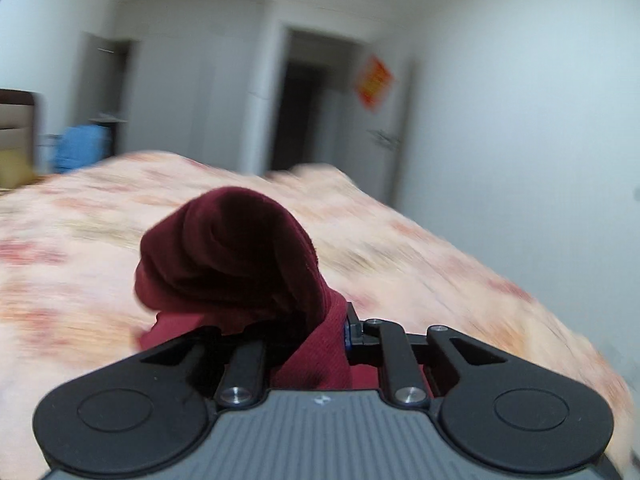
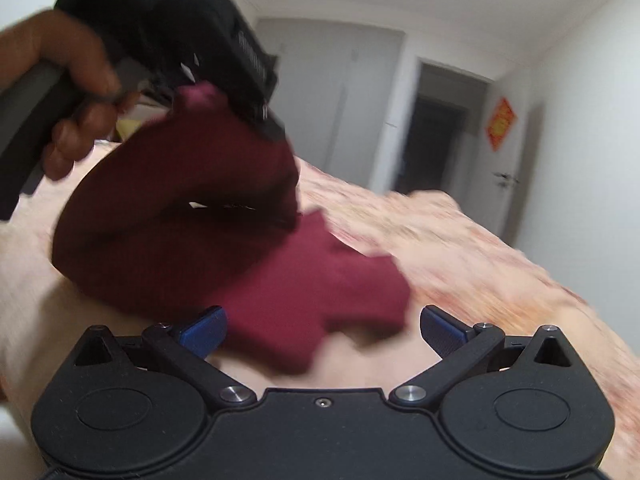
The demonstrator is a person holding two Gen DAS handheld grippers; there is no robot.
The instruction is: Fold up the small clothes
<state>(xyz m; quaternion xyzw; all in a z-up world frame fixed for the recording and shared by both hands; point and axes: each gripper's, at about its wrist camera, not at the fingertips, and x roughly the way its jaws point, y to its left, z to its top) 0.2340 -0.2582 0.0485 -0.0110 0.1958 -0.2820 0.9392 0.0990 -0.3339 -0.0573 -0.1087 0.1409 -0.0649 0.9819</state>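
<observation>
Your left gripper (image 1: 308, 328) is pinched nearly closed on the maroon garment (image 1: 232, 256), cloth bunched over its jaws and lifted off the floral bedspread (image 1: 440, 248). Your right gripper (image 2: 323, 330) is spread wide, gripping nothing; the garment's lower flap hangs at 12 o'clock from it, just past the blue fingertips (image 2: 204, 330).

The small garment (image 1: 232, 256) is showing a deep burgundy red, with a fine ribbed texture. The bed cover (image 1: 420, 256) is showing pale pink with blurred red and beige flowers. The right gripper (image 2: 323, 330) is wearing blue pads (image 2: 202, 334) on black arms. A red sign (image 2: 500, 124) is hanging on the door.
</observation>
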